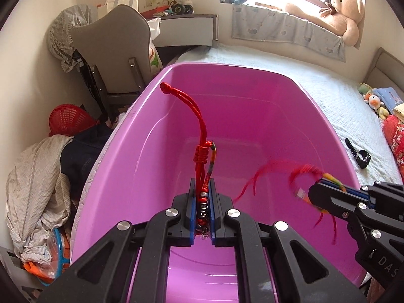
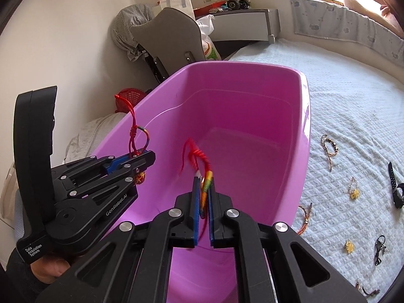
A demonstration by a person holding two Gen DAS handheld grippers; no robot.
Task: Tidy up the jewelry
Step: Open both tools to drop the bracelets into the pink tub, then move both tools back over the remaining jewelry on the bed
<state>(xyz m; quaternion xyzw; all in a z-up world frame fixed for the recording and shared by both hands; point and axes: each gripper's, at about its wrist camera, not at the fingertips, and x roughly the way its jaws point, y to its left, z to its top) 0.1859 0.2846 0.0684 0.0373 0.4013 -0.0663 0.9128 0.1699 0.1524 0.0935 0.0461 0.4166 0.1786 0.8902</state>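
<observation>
Grippers hung side by side over the pink tub (image 1: pixel 252 116) on the bed (image 2: pixel 353 116). To drop cleanly, I judged, each should ease apart well inside the rim so no cord snags. The left gripper (image 1: pixel 203 202) was nearly closed on a beaded red cord bracelet (image 1: pixel 202 151); the right gripper (image 2: pixel 203 197) pinched a rainbow-woven bracelet (image 2: pixel 205 184), its tassel blurred. More bracelets (image 2: pixel 328 149) and a watch (image 2: pixel 396 189) lay on the right.

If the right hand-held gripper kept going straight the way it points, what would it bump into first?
Probably the inside of the pink tub. The right hand-held gripper, shut on a rainbow-and-red cord bracelet, points into the tub's open interior; nothing else shows in that line. Whether it would meet floor or far wall first is unclear.
</observation>
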